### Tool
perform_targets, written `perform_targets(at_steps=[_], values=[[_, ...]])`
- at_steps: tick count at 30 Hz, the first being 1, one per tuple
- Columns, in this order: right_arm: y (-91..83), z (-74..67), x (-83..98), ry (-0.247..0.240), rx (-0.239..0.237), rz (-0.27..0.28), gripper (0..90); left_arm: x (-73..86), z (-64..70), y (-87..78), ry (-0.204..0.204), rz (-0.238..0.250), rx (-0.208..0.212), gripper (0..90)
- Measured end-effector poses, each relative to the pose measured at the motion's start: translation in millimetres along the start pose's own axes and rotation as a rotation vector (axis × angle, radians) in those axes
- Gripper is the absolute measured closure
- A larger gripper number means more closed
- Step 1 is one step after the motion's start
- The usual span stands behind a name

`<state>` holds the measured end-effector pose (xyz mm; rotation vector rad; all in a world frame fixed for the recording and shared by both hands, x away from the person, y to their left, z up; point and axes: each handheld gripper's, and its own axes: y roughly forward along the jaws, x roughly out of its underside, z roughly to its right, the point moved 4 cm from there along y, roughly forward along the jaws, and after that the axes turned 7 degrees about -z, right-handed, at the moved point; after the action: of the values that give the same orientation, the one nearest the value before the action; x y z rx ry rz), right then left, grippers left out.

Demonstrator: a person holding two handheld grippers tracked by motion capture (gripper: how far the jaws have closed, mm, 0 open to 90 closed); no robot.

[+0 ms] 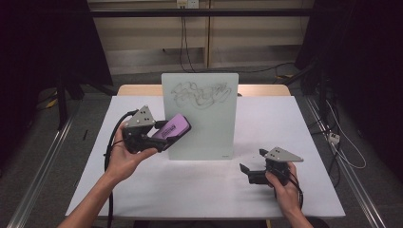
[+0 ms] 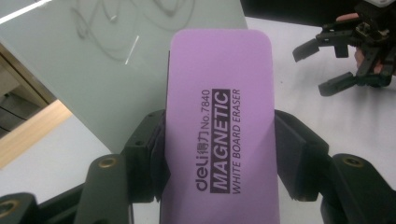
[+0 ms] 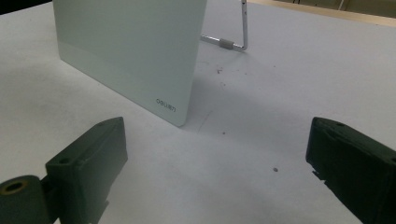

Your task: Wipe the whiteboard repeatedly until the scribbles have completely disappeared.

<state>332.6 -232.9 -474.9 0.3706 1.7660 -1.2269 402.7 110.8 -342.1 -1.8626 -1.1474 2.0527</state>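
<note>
A purple whiteboard eraser (image 1: 172, 127) with black lettering is clamped between the jaws of my left gripper (image 1: 164, 135), held up in front of the lower left part of a small glass whiteboard (image 1: 204, 123). The board stands upright mid-table and carries grey scribbles (image 1: 202, 92) near its top. In the left gripper view the eraser (image 2: 219, 126) stands between both black jaws, with the board (image 2: 107, 65) behind it. My right gripper (image 1: 252, 166) rests low at the front right of the table, jaws wide apart and empty, aimed at the board's lower right corner (image 3: 173, 109).
The white table (image 1: 285, 123) runs wide around the board. A metal stand leg (image 3: 231, 42) props the board from behind. Dark curtains flank the scene, and cables lie on the floor at the right (image 1: 342, 142).
</note>
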Motion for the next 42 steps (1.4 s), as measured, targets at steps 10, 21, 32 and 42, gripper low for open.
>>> perform_targets(at_steps=[10,21,32,42], values=[[0.1,0.2,0.1,0.000,-0.001,0.000,5.3,-17.2,-8.6,-3.6,0.015,0.013,-0.028,41.0],[0.3,0.3,0.1,0.002,0.001,-0.001,5.1,-35.0,-20.4,-13.9,0.023,0.037,-0.070,41.0],[0.5,0.2,0.1,0.000,0.000,-0.001,5.1,-58.8,-30.1,-19.3,0.060,0.041,-0.142,41.1],[1.0,0.7,0.4,-0.003,-0.002,-0.004,5.1,-74.2,-39.0,-12.3,0.069,0.052,-0.157,41.1]])
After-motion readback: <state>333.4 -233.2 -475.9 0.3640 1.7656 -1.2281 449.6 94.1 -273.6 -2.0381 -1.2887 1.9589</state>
